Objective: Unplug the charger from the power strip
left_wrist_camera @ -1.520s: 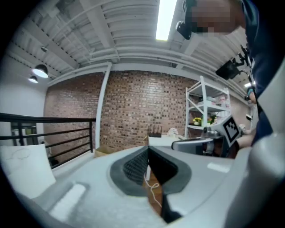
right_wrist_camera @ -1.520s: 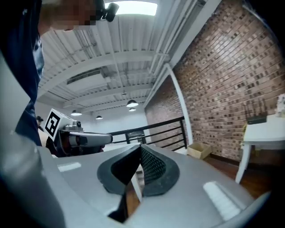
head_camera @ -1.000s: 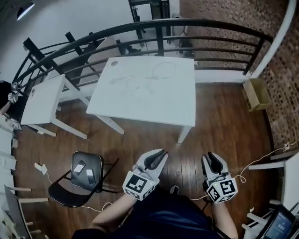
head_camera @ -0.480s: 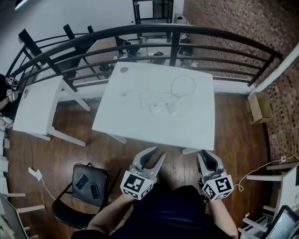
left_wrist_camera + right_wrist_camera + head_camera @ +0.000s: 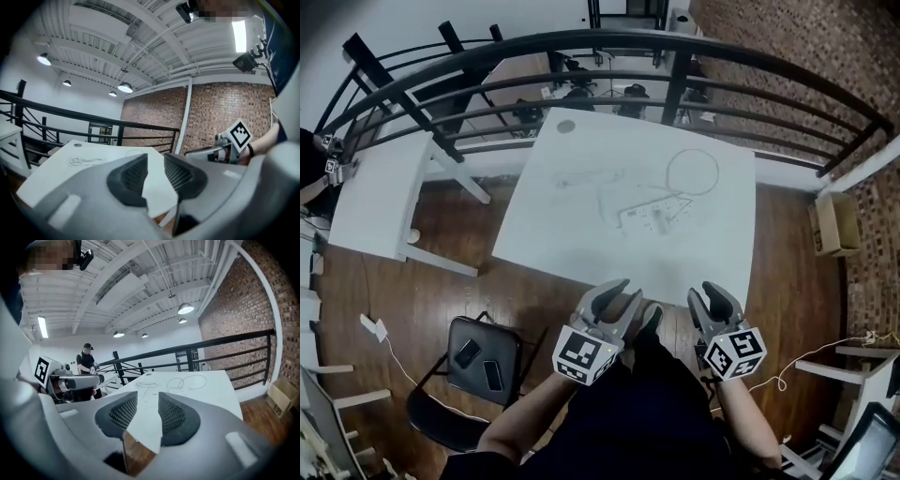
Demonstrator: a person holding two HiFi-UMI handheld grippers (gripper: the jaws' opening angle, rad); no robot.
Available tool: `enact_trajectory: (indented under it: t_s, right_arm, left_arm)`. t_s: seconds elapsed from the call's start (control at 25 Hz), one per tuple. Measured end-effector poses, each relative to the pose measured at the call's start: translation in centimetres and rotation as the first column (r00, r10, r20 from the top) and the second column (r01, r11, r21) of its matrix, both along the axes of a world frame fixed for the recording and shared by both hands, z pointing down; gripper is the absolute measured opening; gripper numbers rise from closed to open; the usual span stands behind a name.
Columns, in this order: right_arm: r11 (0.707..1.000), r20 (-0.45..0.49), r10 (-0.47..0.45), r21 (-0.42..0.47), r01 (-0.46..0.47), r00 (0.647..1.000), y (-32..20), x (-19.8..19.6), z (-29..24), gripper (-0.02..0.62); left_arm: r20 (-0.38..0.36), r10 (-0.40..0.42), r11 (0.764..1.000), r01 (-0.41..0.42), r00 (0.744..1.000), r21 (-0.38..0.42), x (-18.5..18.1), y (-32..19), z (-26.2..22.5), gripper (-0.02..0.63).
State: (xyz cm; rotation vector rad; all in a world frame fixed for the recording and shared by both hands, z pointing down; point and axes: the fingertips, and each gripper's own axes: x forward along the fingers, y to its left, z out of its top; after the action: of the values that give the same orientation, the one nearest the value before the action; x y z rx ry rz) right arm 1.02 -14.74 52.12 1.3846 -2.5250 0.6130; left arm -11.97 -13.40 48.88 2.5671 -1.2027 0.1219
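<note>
Both grippers held low at the near edge of the white counter [image 5: 572,234], side by side, pointing toward its far side.

Left gripper [image 5: 621,294]: fingers released and parted, just been opening. Nothing between them but the view of the countertop beyond.

Right gripper [image 5: 711,294]: fingers likewise released, just been opening. The gap is empty, with the counter corner and wood floor [image 5: 441,291] showing through it.

Power strip [image 5: 649,212]: lies flat on the right-centre of the counter, well apart from both grippers, touched by neither. The charger cannot be picked out on it at this size. Thin white cable loop [image 5: 692,172] just beyond the strip, toward the far right. A second, looser cord [image 5: 581,178] lies left of it.

Around the counter:
- black railing [image 5: 581,42] curves along the far side
- smaller white table [image 5: 380,202] to the left
- black chair [image 5: 511,342] near left, two phones [image 5: 469,352] on its seat
- cardboard box [image 5: 832,223] on the floor, far right, by the brick wall [image 5: 787,47]
</note>
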Motion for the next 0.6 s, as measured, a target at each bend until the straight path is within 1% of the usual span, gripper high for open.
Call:
enact_trajectory:
  t_s: [0.2,0.32,0.44,0.52,0.6]
  right_arm:
    - [0.998,0.039,-0.046,-0.029,0.047,0.998,-4.4,-0.5,2.0,0.146]
    - [0.995,0.062,-0.081,-0.054,0.084,0.995,-6.5,-1.0,3.1,0.155]
    - [0.992,0.089,-0.096,-0.079,0.103,0.991,-8.4,-1.4,4.1,0.188]
    - [0.99,0.084,-0.098,-0.089,0.106,0.992,-9.5,-1.3,5.0,0.195]
    - [0.989,0.068,-0.1,-0.098,0.107,0.993,-10.7,-1.3,5.8,0.196]
  left_arm:
    - [0.054,-0.012,0.996,0.017,0.998,-0.087,1.4,-3.1,1.8,0.127]
    - [0.133,-0.047,0.995,0.057,0.99,-0.079,1.7,-5.5,3.1,0.127]
    - [0.228,-0.068,0.995,0.083,0.971,-0.057,2.2,-7.5,4.8,0.127]
    - [0.269,-0.071,0.994,0.091,0.961,-0.064,2.7,-8.6,6.2,0.127]
    - [0.302,-0.071,0.991,0.101,0.951,-0.087,2.7,-9.7,7.7,0.134]
